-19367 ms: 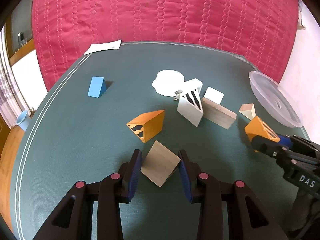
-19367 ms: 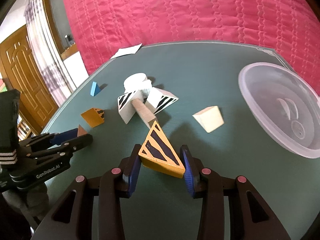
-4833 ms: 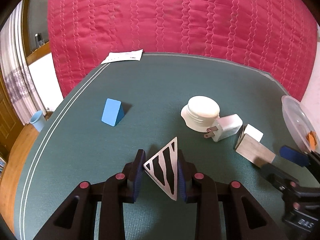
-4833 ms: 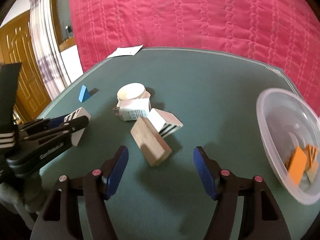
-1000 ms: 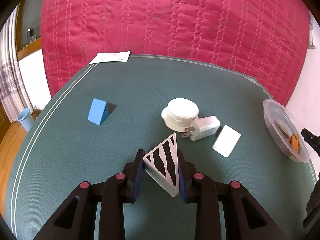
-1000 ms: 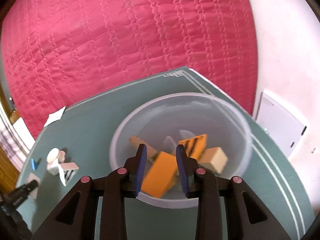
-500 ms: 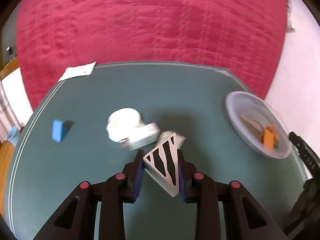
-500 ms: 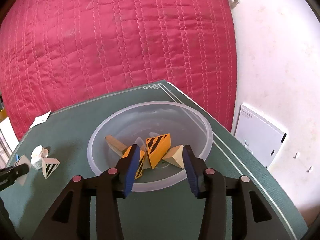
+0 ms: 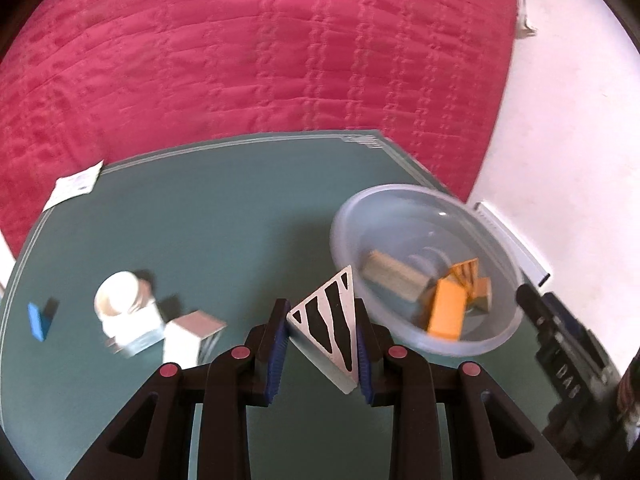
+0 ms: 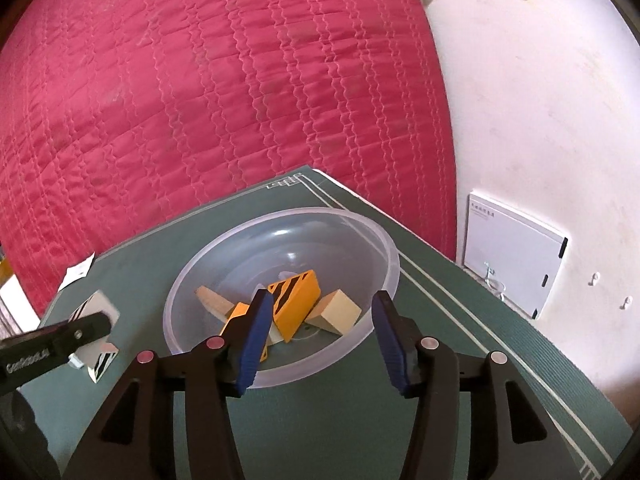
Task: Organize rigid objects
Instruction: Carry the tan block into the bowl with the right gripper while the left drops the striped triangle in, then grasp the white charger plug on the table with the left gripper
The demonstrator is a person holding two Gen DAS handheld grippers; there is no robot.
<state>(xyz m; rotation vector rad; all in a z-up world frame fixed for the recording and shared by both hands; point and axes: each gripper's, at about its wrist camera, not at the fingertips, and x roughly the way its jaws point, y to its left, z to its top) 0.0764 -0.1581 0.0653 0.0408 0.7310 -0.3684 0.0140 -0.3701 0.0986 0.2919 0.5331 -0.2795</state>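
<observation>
The left gripper (image 9: 320,344) is closed on a white wedge (image 9: 330,320) with black stripes, its blue pads pressed against the wedge's two sides and the striped face turned toward the camera. Just ahead and right of those fingers sits a clear bowl (image 9: 400,200), its near rim close to the wedge's tip; inside lie a plain wooden block (image 9: 394,276), an orange block (image 9: 446,314) and a striped orange block (image 9: 466,272). Ahead and left of the left fingers, on the green table (image 9: 224,208), a white round thing (image 9: 120,298), a white charger (image 9: 140,328) and a white block (image 9: 192,332) cluster together, blurred; a blue wedge (image 9: 38,318) lies farther left. The right gripper (image 10: 320,336) stands wide open and holds nothing, its fingertips over the bowl's (image 10: 280,216) near rim. Between and beyond them are the striped orange block (image 10: 298,300), a pale wooden block (image 10: 336,312) and the plain wooden block (image 10: 212,300). A paper slip (image 9: 74,184) lies at the table's far left edge.
</observation>
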